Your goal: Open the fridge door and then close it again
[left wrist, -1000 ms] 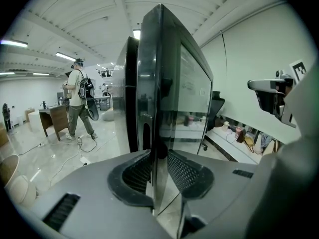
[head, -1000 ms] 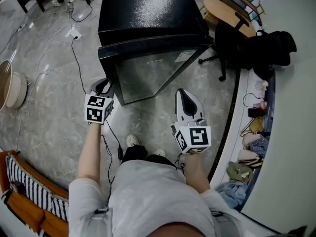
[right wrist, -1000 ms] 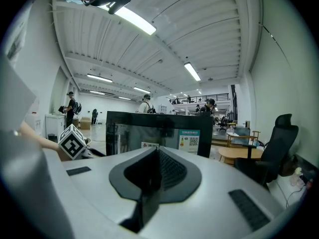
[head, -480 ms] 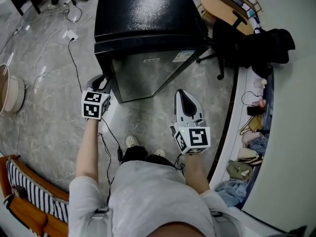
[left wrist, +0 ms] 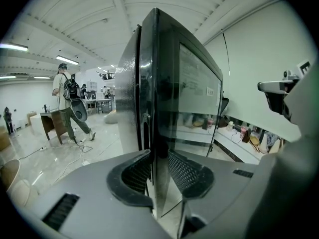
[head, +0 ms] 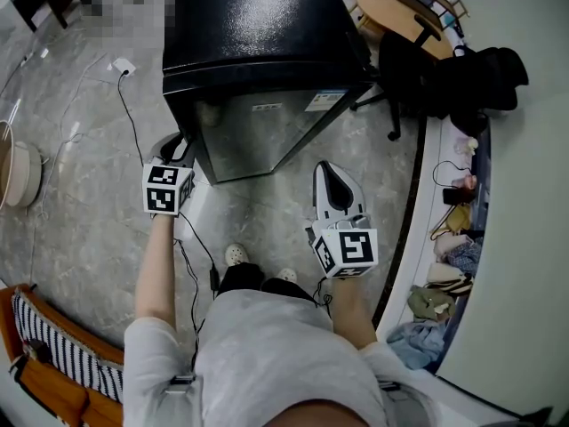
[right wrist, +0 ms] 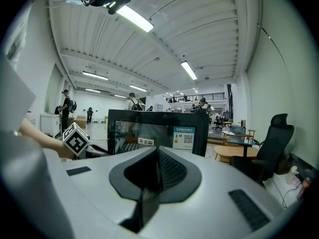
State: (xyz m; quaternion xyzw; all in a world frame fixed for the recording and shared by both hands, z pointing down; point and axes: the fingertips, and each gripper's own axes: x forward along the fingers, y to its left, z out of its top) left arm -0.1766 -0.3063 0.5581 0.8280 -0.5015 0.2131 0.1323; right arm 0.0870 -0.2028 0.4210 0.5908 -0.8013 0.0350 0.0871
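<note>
Fridge door (head: 267, 136), glass-fronted, sits on the front of the black fridge (head: 258, 25) on the grey floor (head: 80, 194); its left edge stands between the jaws of the left gripper (left wrist: 158, 171), which are opening, the pads just clear of it; the right gripper (right wrist: 157, 171) hangs apart before the door, jaws together, empty.

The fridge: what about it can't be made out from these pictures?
- Fridge interior: in every view the glass door shows only reflections.
- Door labels: right gripper view, print too small to read.
- Fridge's back: head view, cut off by the top edge.
- Left gripper: its jaws, opening astride the door's edge, are hidden under the marker cube in the head view.
</note>
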